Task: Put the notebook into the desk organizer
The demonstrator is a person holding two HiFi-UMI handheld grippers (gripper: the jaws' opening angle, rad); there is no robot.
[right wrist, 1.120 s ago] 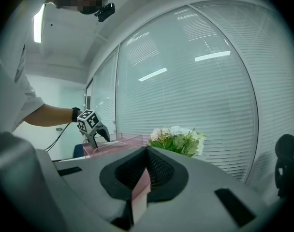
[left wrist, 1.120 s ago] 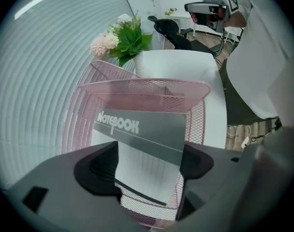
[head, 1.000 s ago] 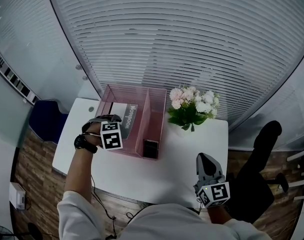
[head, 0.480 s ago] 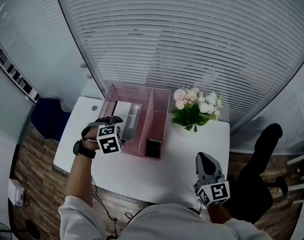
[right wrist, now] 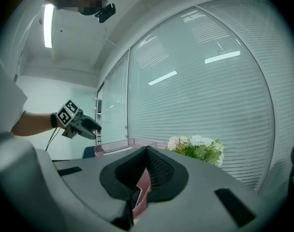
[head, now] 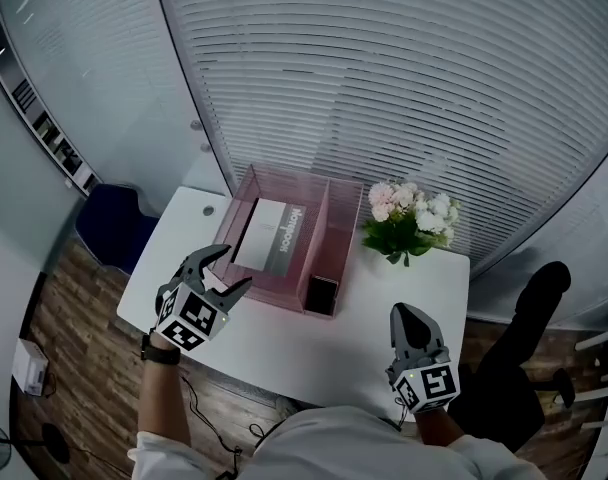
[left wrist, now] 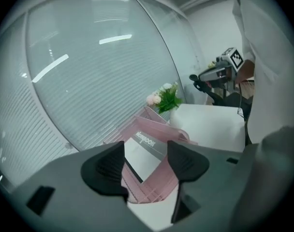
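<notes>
The grey-and-white notebook [head: 271, 236] lies tilted in the left compartment of the pink see-through desk organizer [head: 269, 293]. My left gripper [head: 234, 266] hovers just in front of the organizer's near left corner, apart from it. Its jaws are closing and nothing is between them. In the left gripper view the notebook [left wrist: 144, 151] and organizer [left wrist: 159, 182] show beyond the spread pads [left wrist: 106, 170]. My right gripper [head: 406, 316] rests shut and empty near the table's front right edge; its pads [right wrist: 154, 170] meet at the tips.
A small dark box [head: 322, 295] stands in the organizer's right compartment. A bunch of pink and white flowers [head: 412, 216] sits right of the organizer. The white table [head: 314, 353] ends close to me. Blinds cover the window behind; a blue chair [head: 112, 230] stands left.
My left gripper has pulled back from over the organizer toward me and lower left, with nothing in it. The notebook stays in the left compartment. The right gripper has not moved.
</notes>
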